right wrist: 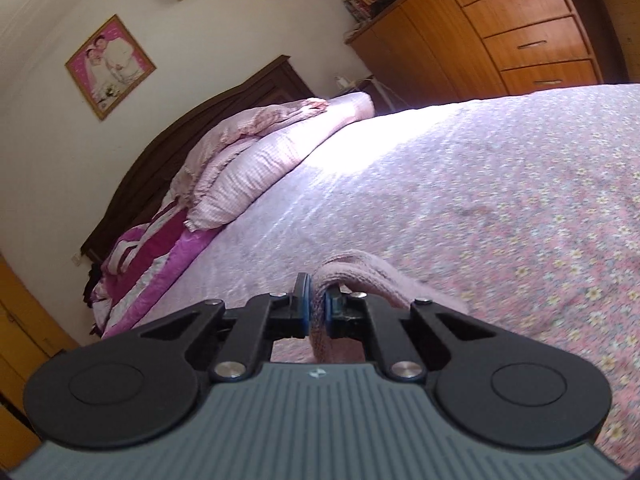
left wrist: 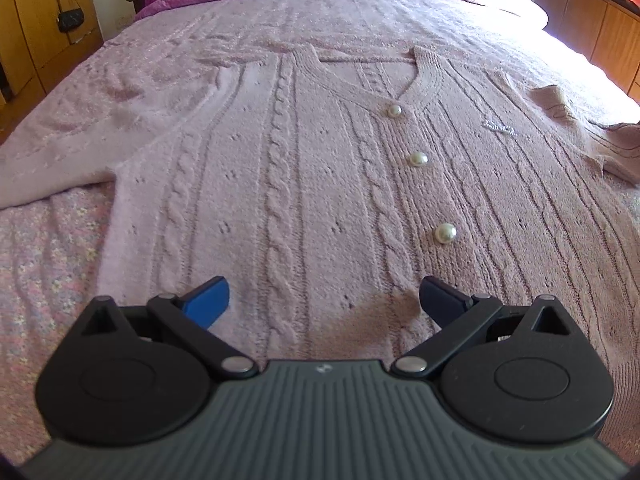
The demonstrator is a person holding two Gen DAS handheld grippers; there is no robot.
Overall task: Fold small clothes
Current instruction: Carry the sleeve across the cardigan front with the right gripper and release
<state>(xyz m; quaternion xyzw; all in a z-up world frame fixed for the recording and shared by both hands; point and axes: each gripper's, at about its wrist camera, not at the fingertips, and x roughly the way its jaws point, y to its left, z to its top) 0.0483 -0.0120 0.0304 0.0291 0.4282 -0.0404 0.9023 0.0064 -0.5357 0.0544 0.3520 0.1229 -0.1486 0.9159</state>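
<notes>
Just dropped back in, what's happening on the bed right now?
A pink cable-knit cardigan with pearl buttons lies spread flat, front up, on the floral bedspread. The left hand-held gripper hovers open over its lower front, holding nothing. The right hand-held gripper is shut on a fold of pink knit fabric, raised off the bedspread.

A: cardigan [left wrist: 304, 184] is fuzzy matt cable knit; buttons [left wrist: 418, 159] glossy, pearl-like.
B: bedspread [right wrist: 500, 200] is thin printed cloth, matt. Dresser [right wrist: 516, 28] is semi-gloss wood. Gripper body [right wrist: 316, 420] is ribbed matt plastic, with shiny metal pins.
</notes>
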